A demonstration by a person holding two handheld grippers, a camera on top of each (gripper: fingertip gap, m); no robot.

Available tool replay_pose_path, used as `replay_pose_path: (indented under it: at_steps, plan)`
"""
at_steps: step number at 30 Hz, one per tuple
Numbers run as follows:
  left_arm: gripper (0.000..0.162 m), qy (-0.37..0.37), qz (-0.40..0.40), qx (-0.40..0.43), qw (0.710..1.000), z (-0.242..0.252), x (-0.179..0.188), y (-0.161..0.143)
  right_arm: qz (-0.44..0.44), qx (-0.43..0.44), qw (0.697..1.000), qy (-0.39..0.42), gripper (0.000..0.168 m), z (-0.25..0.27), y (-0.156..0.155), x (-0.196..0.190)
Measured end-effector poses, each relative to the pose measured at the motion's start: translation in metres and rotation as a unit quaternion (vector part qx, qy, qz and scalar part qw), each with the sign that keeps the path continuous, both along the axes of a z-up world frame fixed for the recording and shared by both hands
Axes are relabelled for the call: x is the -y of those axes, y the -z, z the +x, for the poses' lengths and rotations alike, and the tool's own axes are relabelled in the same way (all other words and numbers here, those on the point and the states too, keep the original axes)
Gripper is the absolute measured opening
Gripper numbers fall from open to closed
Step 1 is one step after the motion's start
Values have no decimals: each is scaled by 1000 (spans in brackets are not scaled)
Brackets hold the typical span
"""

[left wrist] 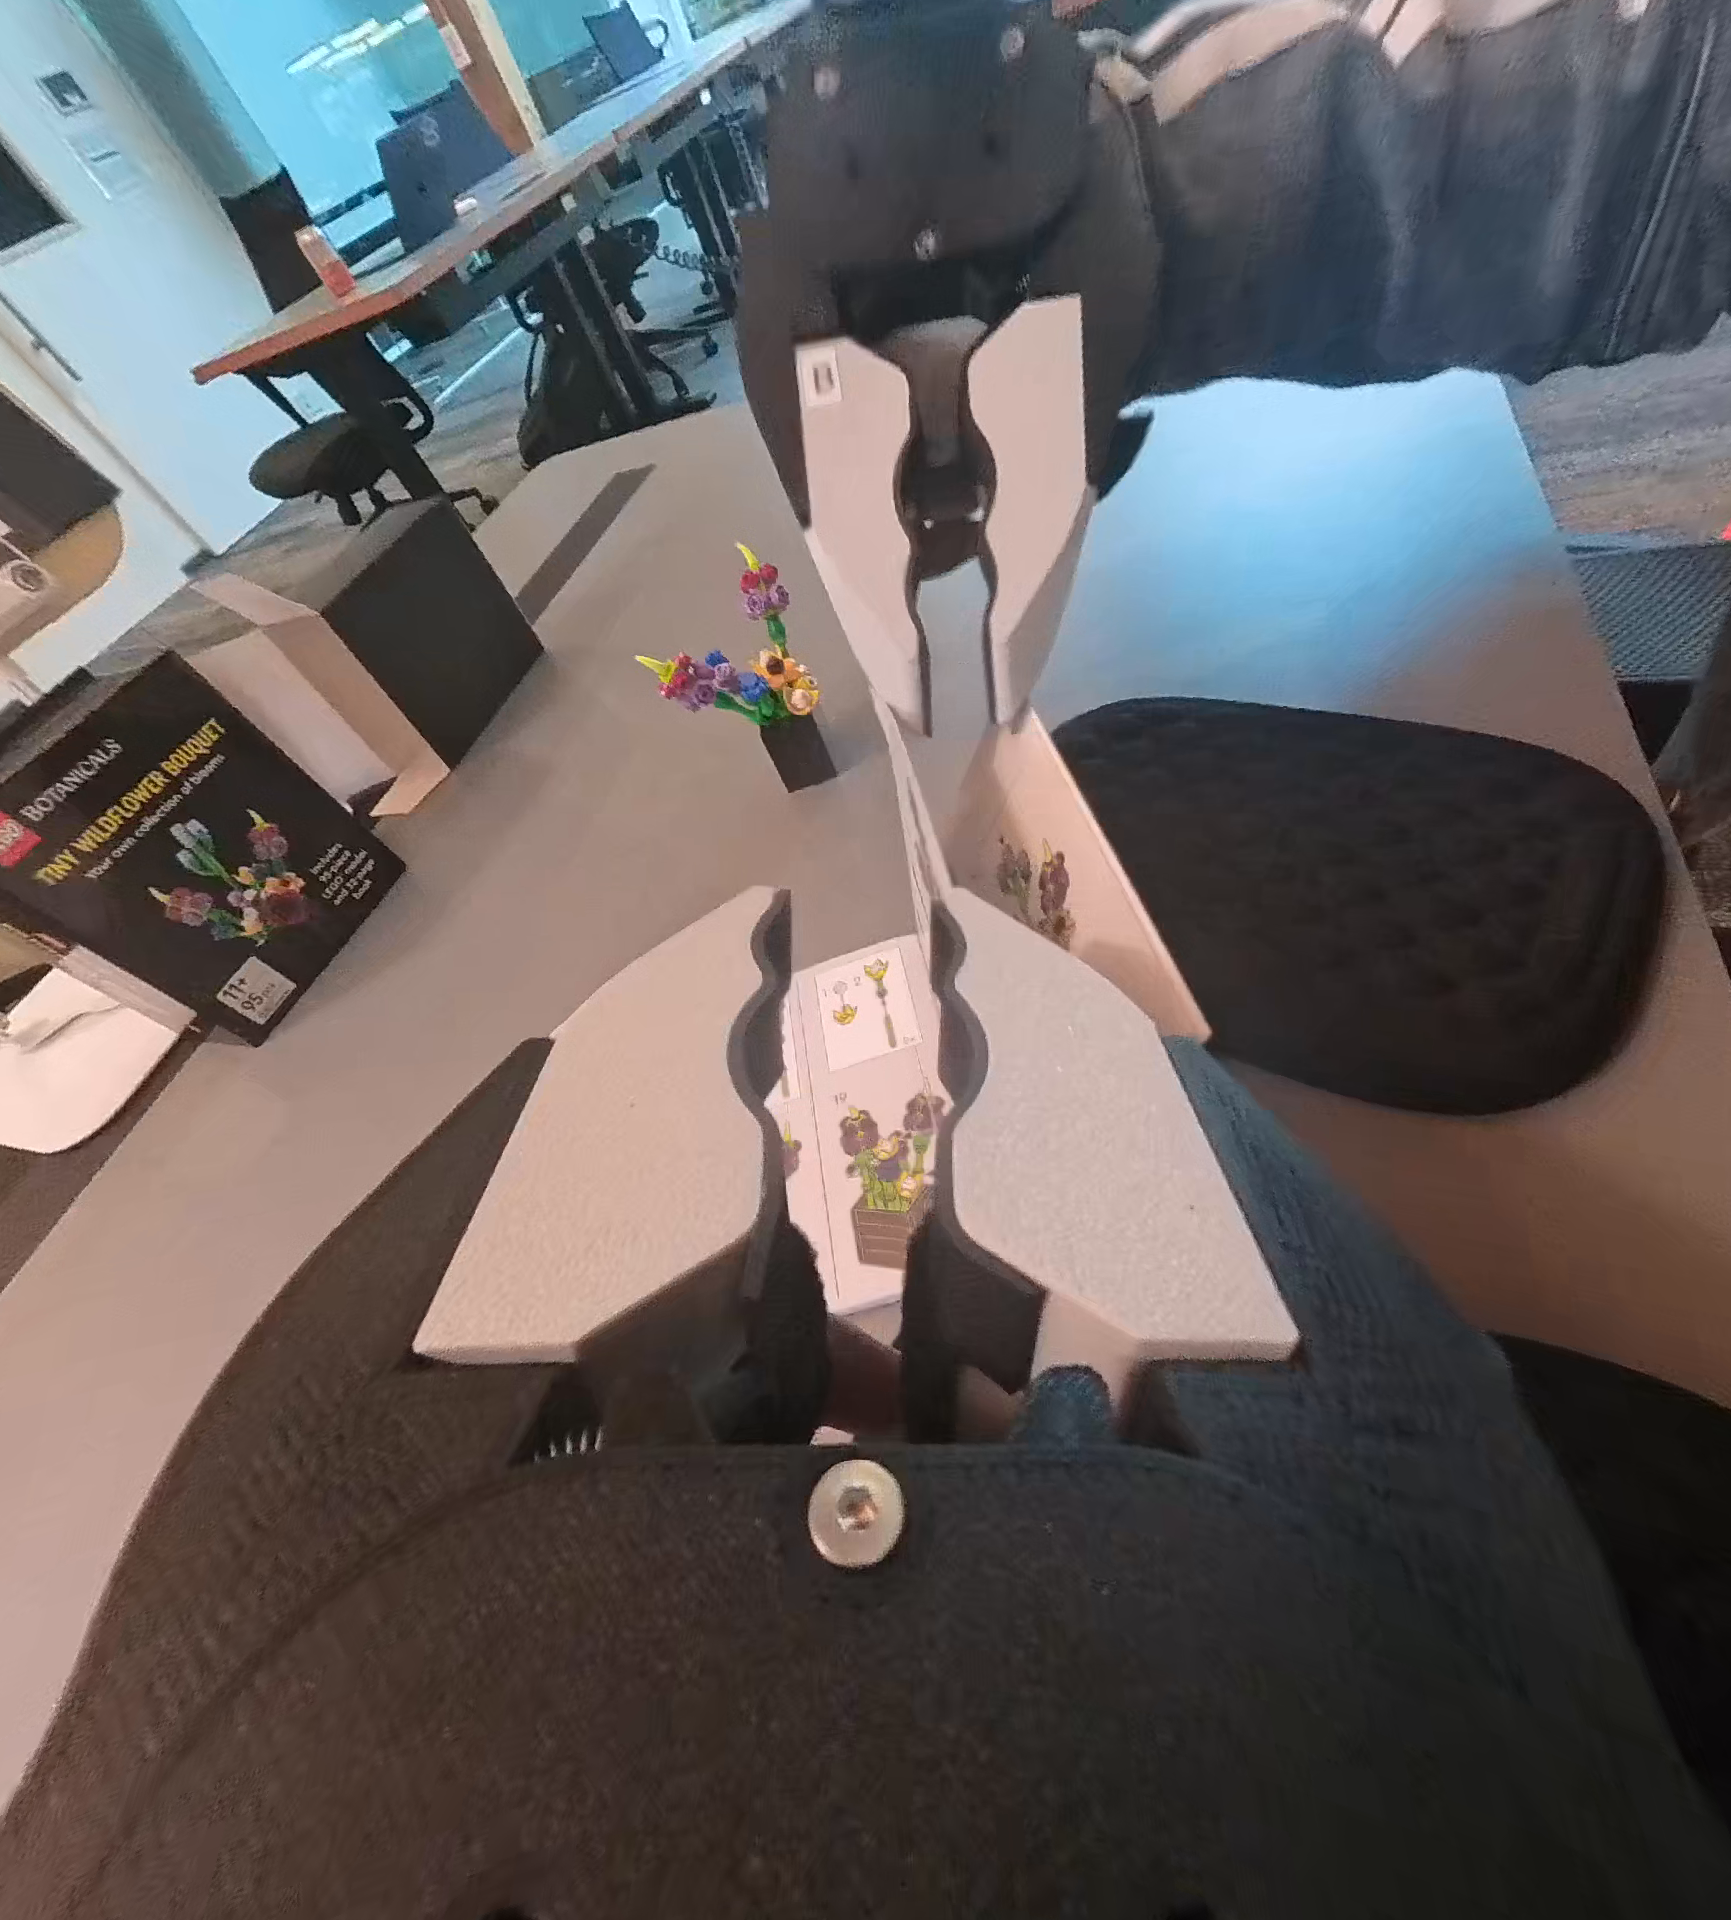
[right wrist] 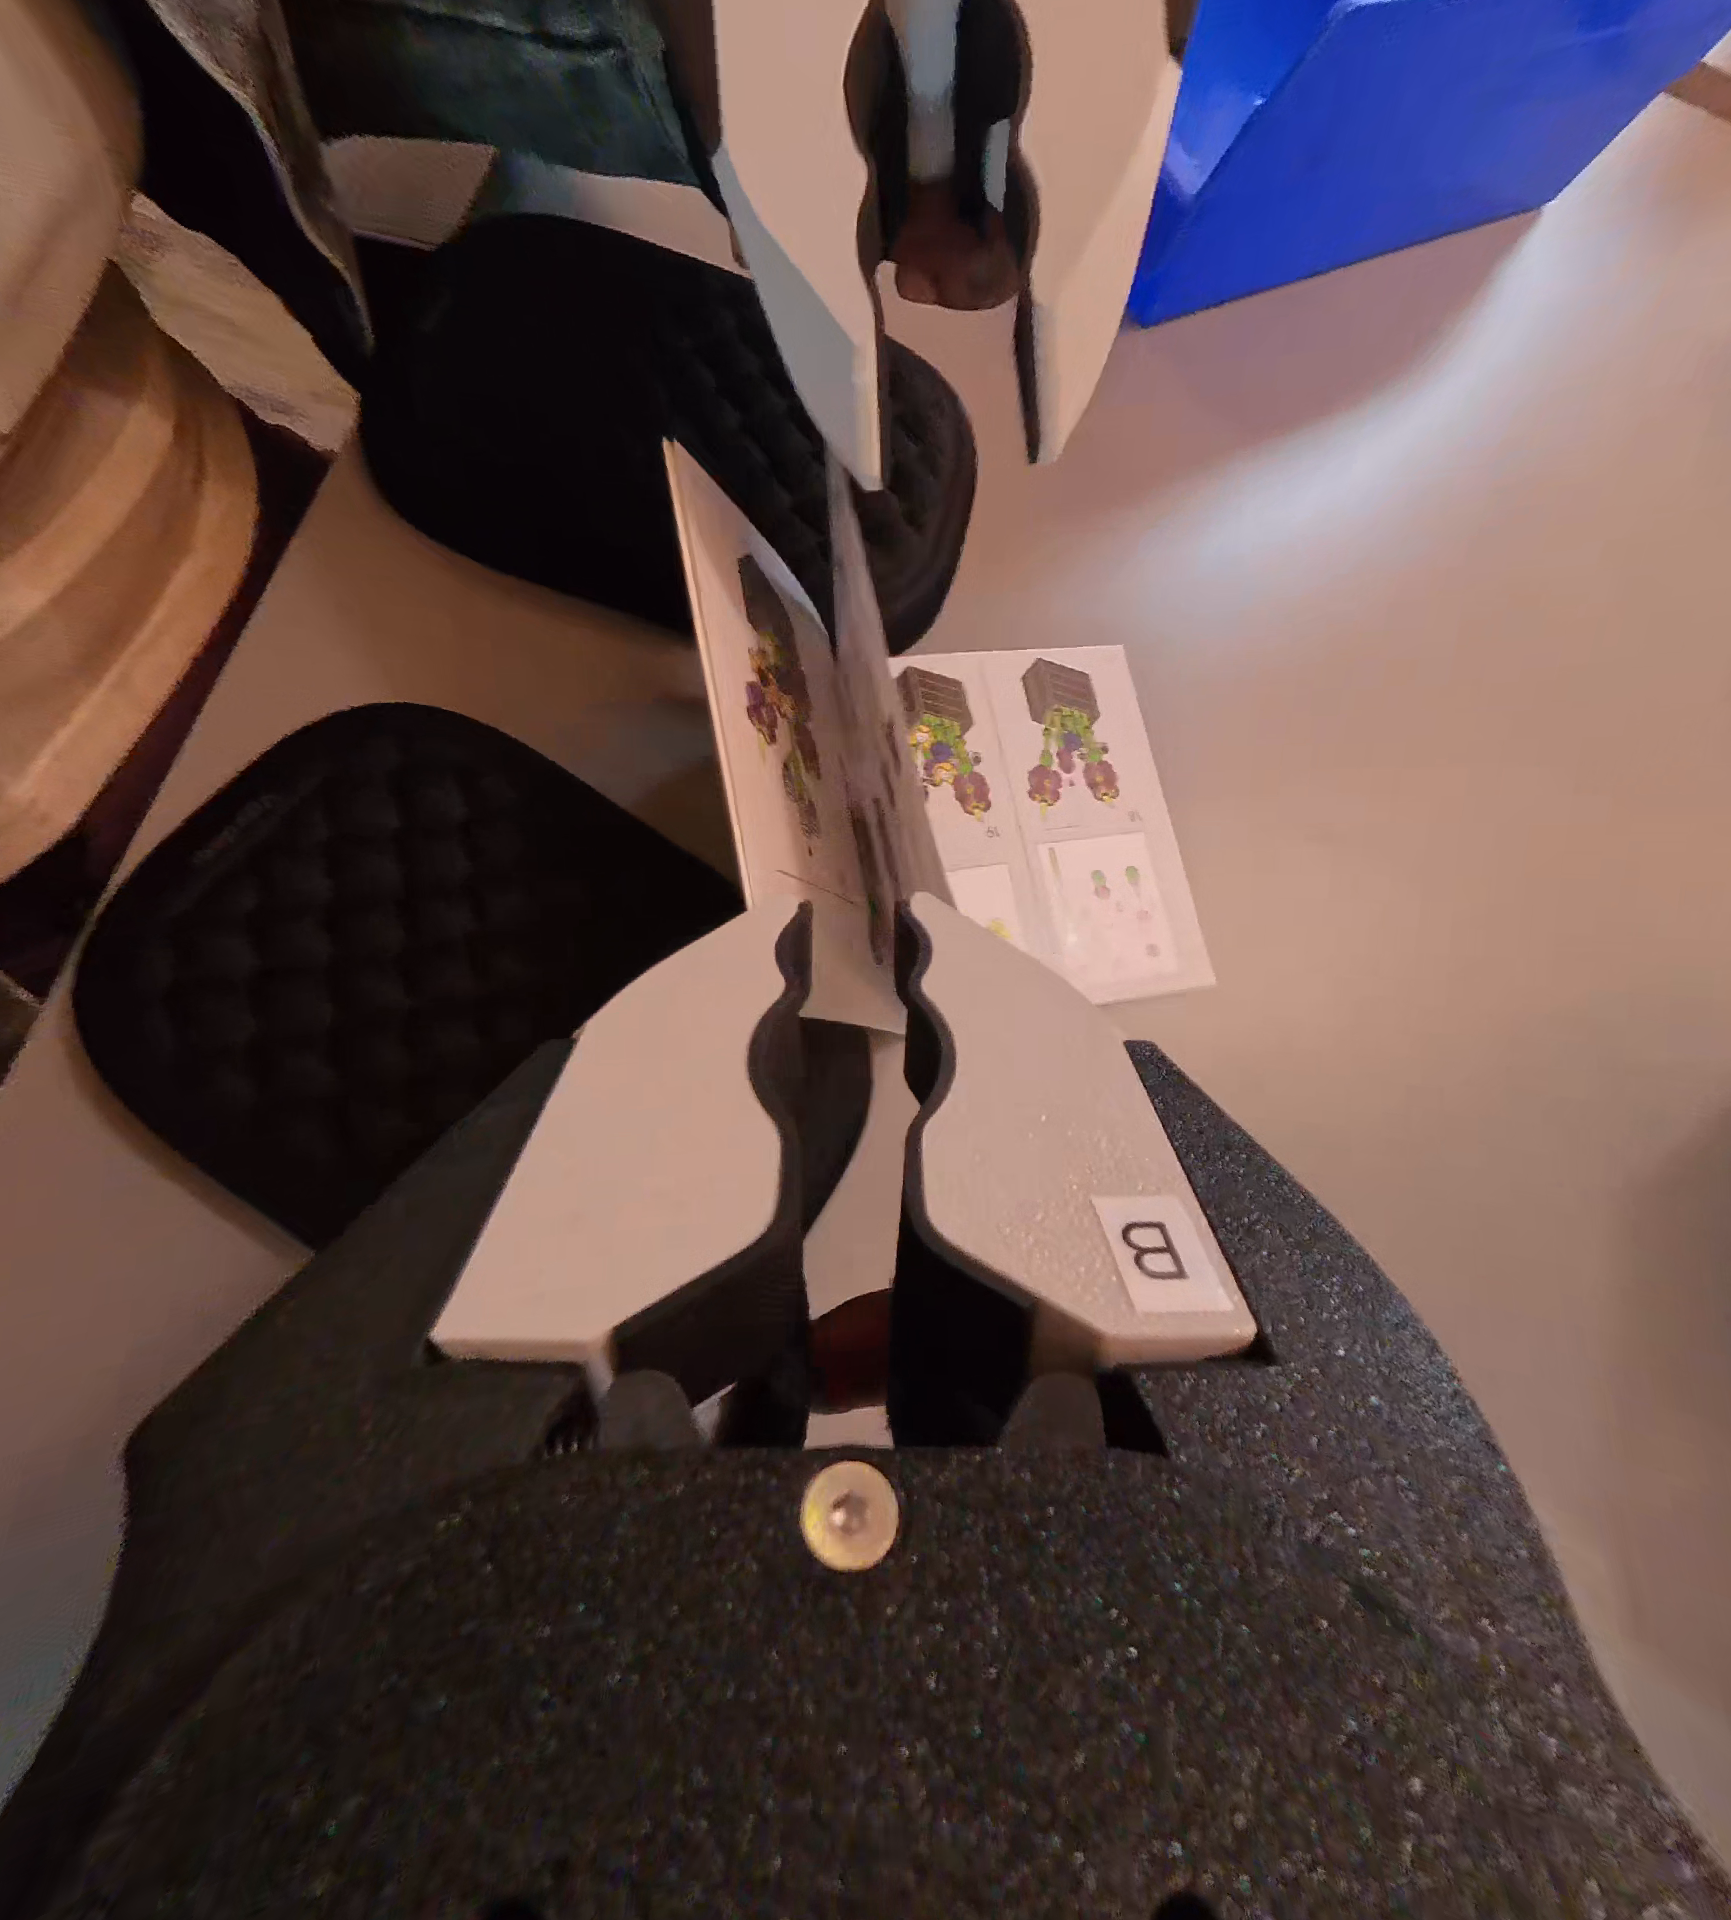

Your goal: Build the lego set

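Note:
The instruction booklet point(right wrist: 1058, 821) lies open on the pale table. One page point(right wrist: 767, 748) stands upright off it. My right gripper point(right wrist: 853, 912) is low over the table, jaws a little apart, and the page's near edge sits loosely in the gap. My left gripper point(left wrist: 863, 909) faces it from the other side. Its jaws are apart, with the page edge point(left wrist: 911, 831) against the right finger. Each gripper shows in the other's view: the right point(left wrist: 960, 722) and the left point(right wrist: 949, 468). The built lego flower bouquet point(left wrist: 762, 675) stands in its black pot beyond.
Two black padded mats point(right wrist: 373, 966) point(right wrist: 632, 416) lie left of the booklet; one shows in the left wrist view point(left wrist: 1360, 904). The black lego box point(left wrist: 165, 852) stands at the table's left. A blue bin point(right wrist: 1412, 135) is at the back. A person's arm point(right wrist: 82, 582) is near the table edge. Some 8 cm of space lies between my two pairs of fingers.

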State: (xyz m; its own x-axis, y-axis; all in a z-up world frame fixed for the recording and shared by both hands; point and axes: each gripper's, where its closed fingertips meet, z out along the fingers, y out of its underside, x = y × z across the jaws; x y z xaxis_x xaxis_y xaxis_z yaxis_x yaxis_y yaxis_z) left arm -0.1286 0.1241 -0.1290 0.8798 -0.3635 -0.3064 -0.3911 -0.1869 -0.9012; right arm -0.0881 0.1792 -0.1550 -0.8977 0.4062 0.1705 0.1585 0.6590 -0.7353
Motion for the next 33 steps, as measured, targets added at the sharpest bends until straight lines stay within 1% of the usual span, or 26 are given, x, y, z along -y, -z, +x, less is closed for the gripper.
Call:
replay_pose_path:
  at_steps: [3, 6, 8, 10, 12, 15, 17, 18, 20, 22, 24, 28, 31, 33]
  plan:
    - [26, -4, 2, 5, 1000, -1, 0, -3, -13, 27, 1000, -4, 18, 2, 3, 6]
    - [26, -16, -19, -43, 999, -5, -3, 9, -28, 56, 998, -3, 30, 5, 5, 14]
    - [26, -13, -27, -51, 998, -4, -4, 13, -23, 72, 997, 1, 42, 9, 8, 18]
    - [26, -12, -30, -44, 999, -5, -6, 16, -15, 73, 997, 2, 47, 14, 11, 22]
    - [26, -16, -31, -36, 999, -7, -7, 17, -8, 62, 998, 11, 48, 17, 13, 25]
    - [26, -18, -40, -16, 999, -10, -6, 22, 31, 23, 999, 34, 46, 16, 21, 27]
    - [25, -25, -41, -16, 999, -13, -5, 25, 65, -24, 997, 45, 37, 11, 26, 28]
    - [25, -28, -45, -25, 998, -14, -5, 27, 88, -51, 994, 48, 30, 7, 29, 26]
    - [24, -46, -60, -66, 995, -19, -4, 35, 151, -130, 979, 52, 4, -5, 30, 18]
    - [24, -67, -88, -117, 987, -29, -2, 49, 228, -202, 952, 28, 1, -16, 31, 10]
    - [23, -90, -113, -152, 978, -40, -1, 61, 283, -232, 931, 0, 1, -25, 35, 5]
    - [18, -91, -159, -186, 965, -51, -7, 81, 324, -265, 905, -76, 1, -40, 43, 1]
    - [17, -110, -206, -259, 937, -70, -17, 92, 351, -261, 891, -121, 2, -46, 53, -3]
    - [15, -128, -242, -286, 918, -86, -25, 103, 355, -252, 891, -128, 3, -47, 58, -5]
